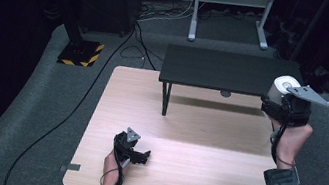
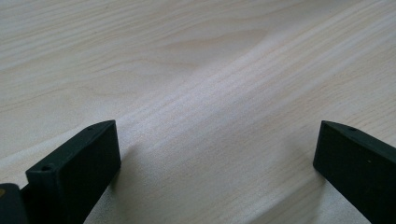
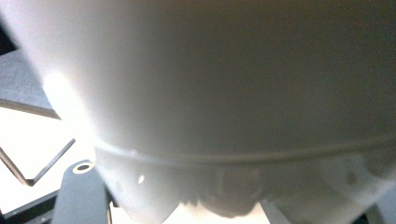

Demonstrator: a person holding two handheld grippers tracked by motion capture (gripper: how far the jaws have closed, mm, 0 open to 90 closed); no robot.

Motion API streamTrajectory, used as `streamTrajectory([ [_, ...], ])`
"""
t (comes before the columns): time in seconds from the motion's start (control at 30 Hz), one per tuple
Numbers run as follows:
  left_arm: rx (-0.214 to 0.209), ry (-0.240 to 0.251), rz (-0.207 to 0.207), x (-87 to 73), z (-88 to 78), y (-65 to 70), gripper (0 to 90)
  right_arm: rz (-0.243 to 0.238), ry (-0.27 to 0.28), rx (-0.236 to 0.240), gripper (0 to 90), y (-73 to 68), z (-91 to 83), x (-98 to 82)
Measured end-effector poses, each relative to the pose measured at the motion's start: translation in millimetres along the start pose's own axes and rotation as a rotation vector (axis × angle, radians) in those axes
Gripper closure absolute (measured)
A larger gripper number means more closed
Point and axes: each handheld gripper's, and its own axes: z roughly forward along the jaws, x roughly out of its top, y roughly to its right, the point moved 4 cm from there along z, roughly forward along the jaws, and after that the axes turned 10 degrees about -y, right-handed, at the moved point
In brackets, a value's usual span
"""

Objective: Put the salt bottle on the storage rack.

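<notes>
A white cylindrical object (image 1: pixel 282 87), a cup or a roll, is held at the right end of the low black shelf (image 1: pixel 222 69), about level with its top. My right gripper (image 1: pixel 278 99) is shut on it from the near side. In the right gripper view the white object (image 3: pixel 224 93) looms very close, with one black jaw at the lower left and the right gripper (image 3: pixel 210 191) closed around it. My left gripper (image 1: pixel 141 157) rests low on the wooden table (image 1: pixel 194 143) near the front left. Its jaws stand wide apart, left gripper (image 2: pixel 217 140) open over bare wood.
The black shelf stands on thin legs at the back of the table. Behind the table, on grey carpet, are a yellow-and-black striped stand base (image 1: pixel 80 53), trailing cables (image 1: pixel 105 72) and a metal frame (image 1: pixel 232 7). A tape strip (image 1: pixel 70 168) marks the table's front left corner.
</notes>
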Motion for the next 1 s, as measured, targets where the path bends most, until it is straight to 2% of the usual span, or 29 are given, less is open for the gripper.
streamTrajectory([
  [0.53,-0.003,0.000,0.004,0.0,0.0,-0.2,0.1,0.026,0.012,0.046,28.7,1.2,27.3,28.9],
  [0.8,-0.004,0.001,0.015,0.1,-0.1,-0.8,0.1,0.030,0.024,0.056,28.7,-2.3,49.0,41.6],
  [1.0,-0.007,0.001,0.017,0.0,-0.1,-0.9,0.2,0.039,0.005,0.068,28.7,-7.9,70.3,50.8],
])
